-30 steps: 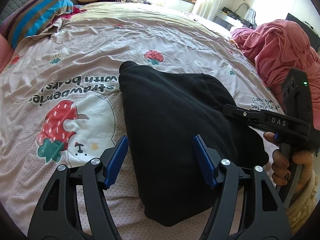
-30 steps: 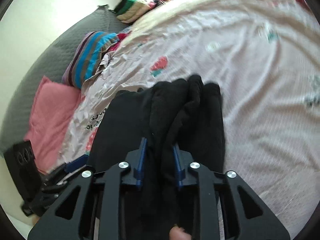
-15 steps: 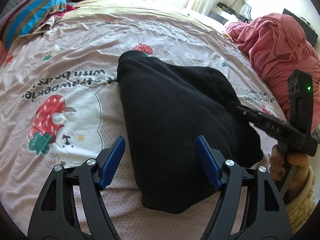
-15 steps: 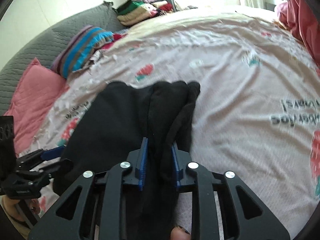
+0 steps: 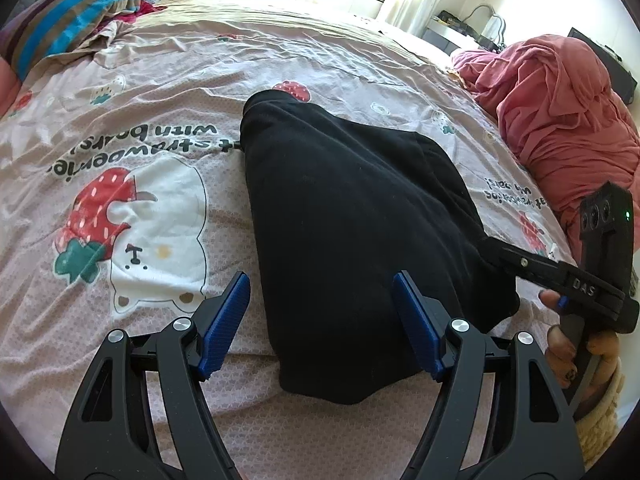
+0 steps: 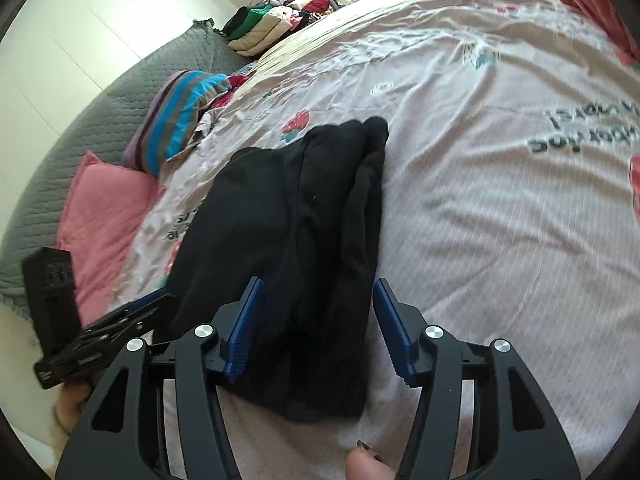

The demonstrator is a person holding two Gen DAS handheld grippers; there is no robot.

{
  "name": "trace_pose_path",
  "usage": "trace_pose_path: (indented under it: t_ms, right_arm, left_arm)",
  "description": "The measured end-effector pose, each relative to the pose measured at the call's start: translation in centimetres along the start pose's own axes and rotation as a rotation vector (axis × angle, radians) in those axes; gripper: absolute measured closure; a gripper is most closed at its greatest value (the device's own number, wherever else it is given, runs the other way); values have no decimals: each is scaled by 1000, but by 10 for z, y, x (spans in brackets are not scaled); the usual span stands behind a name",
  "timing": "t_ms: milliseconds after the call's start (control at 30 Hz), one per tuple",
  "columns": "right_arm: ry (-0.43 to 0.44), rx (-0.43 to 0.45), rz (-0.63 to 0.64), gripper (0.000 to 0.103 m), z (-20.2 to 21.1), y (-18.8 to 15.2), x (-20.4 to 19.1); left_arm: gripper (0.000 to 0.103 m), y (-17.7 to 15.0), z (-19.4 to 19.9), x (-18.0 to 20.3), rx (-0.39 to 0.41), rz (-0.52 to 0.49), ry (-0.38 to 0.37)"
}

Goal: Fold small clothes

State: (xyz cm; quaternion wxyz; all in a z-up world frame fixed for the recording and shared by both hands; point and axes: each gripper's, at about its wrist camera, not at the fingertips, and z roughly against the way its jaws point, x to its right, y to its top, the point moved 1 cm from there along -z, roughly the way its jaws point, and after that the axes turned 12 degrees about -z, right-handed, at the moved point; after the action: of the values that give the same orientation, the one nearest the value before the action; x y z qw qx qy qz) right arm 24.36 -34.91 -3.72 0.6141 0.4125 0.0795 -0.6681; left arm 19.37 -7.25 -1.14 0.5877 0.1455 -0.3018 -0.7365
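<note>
Claws first, low in each frame: left claw [image 5: 320, 320] spread wide over the near hem of the black fleece garment [image 5: 352, 216], gripping nothing; right claw [image 6: 316, 324] opening, a fold of the same cloth between its blue pads [image 6: 244, 328] but no longer pinched. Beyond them, garment lying folded lengthwise, mid-frame on the pink strawberry-print bed sheet [image 5: 120, 80], doubled layers along its right edge in the right wrist view. Judged: lengthwise fold just set down and let go. Next likely calls for taking the near hem and carrying it toward the far end. Farther off, striped pillow [image 5: 68, 12] upper left, crumpled red clothing heap [image 5: 560, 108] upper right.
</note>
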Motion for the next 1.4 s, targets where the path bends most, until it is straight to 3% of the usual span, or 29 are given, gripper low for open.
trace_pose_path:
  t_ms: [33,100,133,200,300,400,467,500,733,933,1200,1400]
  right_arm:
    - [5,-3,-4,48,1,-2,0]
    - [8,-9,9,74,0,-4,-3]
    - [9,-12,22,78,1,-6,-7]
    - [-6,11,48,79,6,-8,-13]
    - [-134,51,116,78,5,-16,-18]
    - [-207,80,170,69,4,-25,-24]
    - [-241,111,195,56,6,-28,-27]
    - [-250,126,201,55,9,-29,-28]
    - [-236,174,189,26,29,-39,-23]
    - [-225,192,171,10,40,-43,-24]
    - [-238,204,184,5,46,-48,-26]
    - [-232,213,178,5,49,-46,-28]
  left_arm:
    - [37,-1,0,0,0,4,-2]
    - [41,-3,-1,-1,1,16,-12]
    - [43,-4,-1,-2,-1,19,-19]
    - [47,-6,0,0,0,11,-15]
    - [47,-8,2,4,-1,-2,-17]
    - [47,-10,2,5,-3,-7,-12]
    - [47,-10,3,4,-2,-3,-13]
    - [47,-10,4,4,-2,-2,-13]
    - [44,-12,9,3,4,-2,-6]
    - [32,-14,11,1,5,13,-10]
    - [10,-13,18,1,15,12,0]
    - [10,-13,23,-2,17,19,21]
